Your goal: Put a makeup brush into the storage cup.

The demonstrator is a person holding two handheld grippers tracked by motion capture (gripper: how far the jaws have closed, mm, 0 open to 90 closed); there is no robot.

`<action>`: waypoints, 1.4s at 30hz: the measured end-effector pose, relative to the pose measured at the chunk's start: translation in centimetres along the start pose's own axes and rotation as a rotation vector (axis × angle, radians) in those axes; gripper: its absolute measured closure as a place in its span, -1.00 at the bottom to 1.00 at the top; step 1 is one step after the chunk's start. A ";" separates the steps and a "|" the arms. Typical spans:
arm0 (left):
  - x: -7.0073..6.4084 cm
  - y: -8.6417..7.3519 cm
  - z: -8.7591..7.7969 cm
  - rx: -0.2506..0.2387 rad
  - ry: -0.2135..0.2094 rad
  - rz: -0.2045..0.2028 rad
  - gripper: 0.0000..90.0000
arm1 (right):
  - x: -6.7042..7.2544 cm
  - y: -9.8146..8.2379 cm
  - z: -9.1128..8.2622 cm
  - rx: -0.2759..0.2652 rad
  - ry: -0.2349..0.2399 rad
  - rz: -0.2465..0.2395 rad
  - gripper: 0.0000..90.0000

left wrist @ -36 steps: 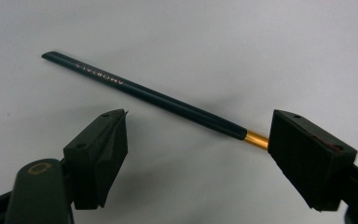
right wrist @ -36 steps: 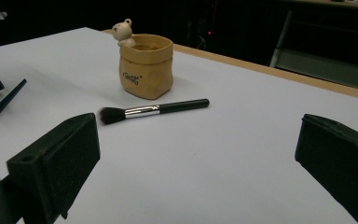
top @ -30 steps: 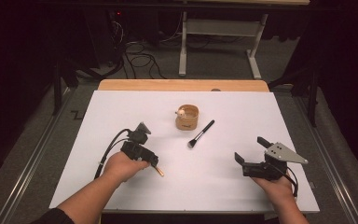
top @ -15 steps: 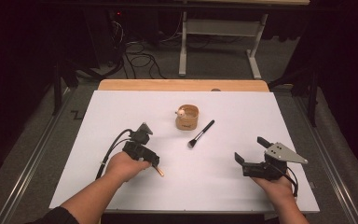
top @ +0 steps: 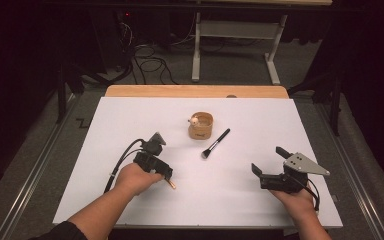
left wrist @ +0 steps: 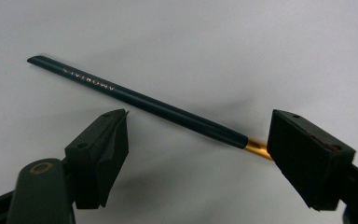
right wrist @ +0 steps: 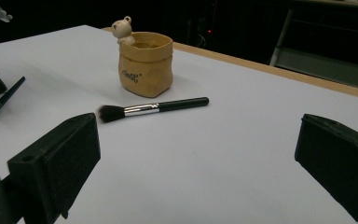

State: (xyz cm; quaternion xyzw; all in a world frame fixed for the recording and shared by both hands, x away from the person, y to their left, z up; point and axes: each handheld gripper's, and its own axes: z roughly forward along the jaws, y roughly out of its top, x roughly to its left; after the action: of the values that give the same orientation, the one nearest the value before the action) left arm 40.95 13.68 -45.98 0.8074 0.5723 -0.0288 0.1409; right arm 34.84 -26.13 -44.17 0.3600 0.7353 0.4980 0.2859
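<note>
A slim dark green brush (left wrist: pixel 158 105) with a gold ferrule lies flat on the white table top. My left gripper (left wrist: pixel 200 126) hovers over it, open, with one jaw on each side of the handle and neither pad touching it. In the high view the left gripper (top: pixel 164 174) is at the front left, and the brush's gold end (top: pixel 172 185) pokes out beside the hand. My right gripper (top: pixel 268 161) rests open at the front right with nothing between its jaws. It faces a tan cup (right wrist: pixel 145 65) with a small bear figure and a black makeup brush (right wrist: pixel 154 108).
The tan cup (top: pixel 201 126) stands near the middle of the white table top (top: pixel 260 115), with the black makeup brush (top: pixel 215 143) lying just to its right. A wooden strip (top: pixel 195 91) runs along the far edge. Cables and a metal frame lie on the floor beyond.
</note>
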 end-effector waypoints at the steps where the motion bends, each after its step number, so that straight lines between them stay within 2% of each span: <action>1: 0.0 0.0 0.0 0.000 0.001 0.001 -0.53 | 0.0 0.0 0.0 0.000 0.000 0.000 -0.98; 10: 0.0 -0.1 -0.1 -0.002 0.026 0.016 -0.40 | 0.0 0.0 0.0 0.001 0.000 0.003 -0.98; 16: 0.1 0.0 -0.1 -0.003 -0.008 -0.009 -0.44 | 0.0 0.0 0.0 0.002 0.003 0.007 -0.98; 22: -0.1 0.3 0.0 0.002 0.010 -0.016 -0.45 | 0.0 0.0 0.1 0.001 0.004 0.004 -0.98; 26: -0.3 0.3 0.1 0.006 0.031 -0.001 -0.44 | 0.0 -0.1 0.1 0.000 0.005 0.004 -0.98; 33: -0.4 0.2 0.0 0.001 0.053 0.017 -0.32 | 0.0 -0.1 0.1 -0.001 0.006 0.004 -0.98; 40: -0.2 -0.1 -0.2 -0.007 0.084 0.052 0.02 | 0.0 -0.1 0.1 0.001 0.005 0.005 -0.98; 42: -0.1 -0.1 -0.3 -0.002 0.090 0.065 0.06 | 0.0 -0.1 0.1 0.001 0.004 0.004 -0.98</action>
State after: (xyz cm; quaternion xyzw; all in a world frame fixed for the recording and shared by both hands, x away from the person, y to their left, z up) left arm 40.76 13.68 -45.72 0.8259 0.5516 0.0128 0.1166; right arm 34.91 -26.14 -44.25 0.3608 0.7355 0.4989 0.2829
